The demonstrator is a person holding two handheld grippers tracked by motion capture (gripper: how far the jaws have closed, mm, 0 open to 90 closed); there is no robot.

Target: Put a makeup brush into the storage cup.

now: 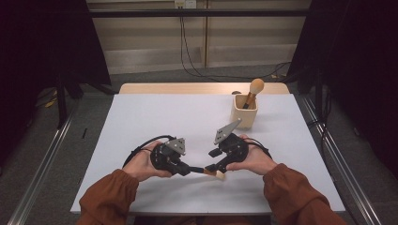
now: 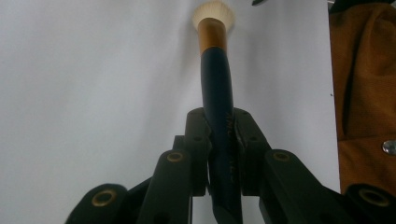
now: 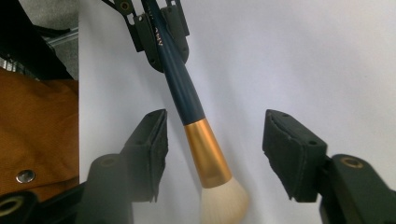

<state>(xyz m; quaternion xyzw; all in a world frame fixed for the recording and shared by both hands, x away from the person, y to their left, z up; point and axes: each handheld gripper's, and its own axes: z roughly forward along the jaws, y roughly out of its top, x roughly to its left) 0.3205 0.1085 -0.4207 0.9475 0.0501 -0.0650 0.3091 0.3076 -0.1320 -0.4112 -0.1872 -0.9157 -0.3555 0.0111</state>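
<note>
Down at the near edge of the white matte table [image 1: 141,117], two rust-orange sleeves [image 1: 110,194] come in, each hand working a black two-jaw gripper. The left gripper [image 2: 223,154] is clamped tight on the dark navy handle of a slim makeup brush [image 2: 217,88]; that smooth handle runs straight out between the pads to a polished copper-coloured ferrule and a soft cream tuft. In the high view the brush lies nearly level just above the tabletop, bridging the two hands. The right gripper [image 3: 212,154] has its blocky, rubber-faced jaws standing apart, one on each side of the copper ferrule, pads clear of it. No grip there at all.

Further back on the right, a pale wooden square cup [image 1: 244,111] stands upright, well apart from the hands, with a second brush [image 1: 253,91], round peach-coloured head up, leaning inside it.
</note>
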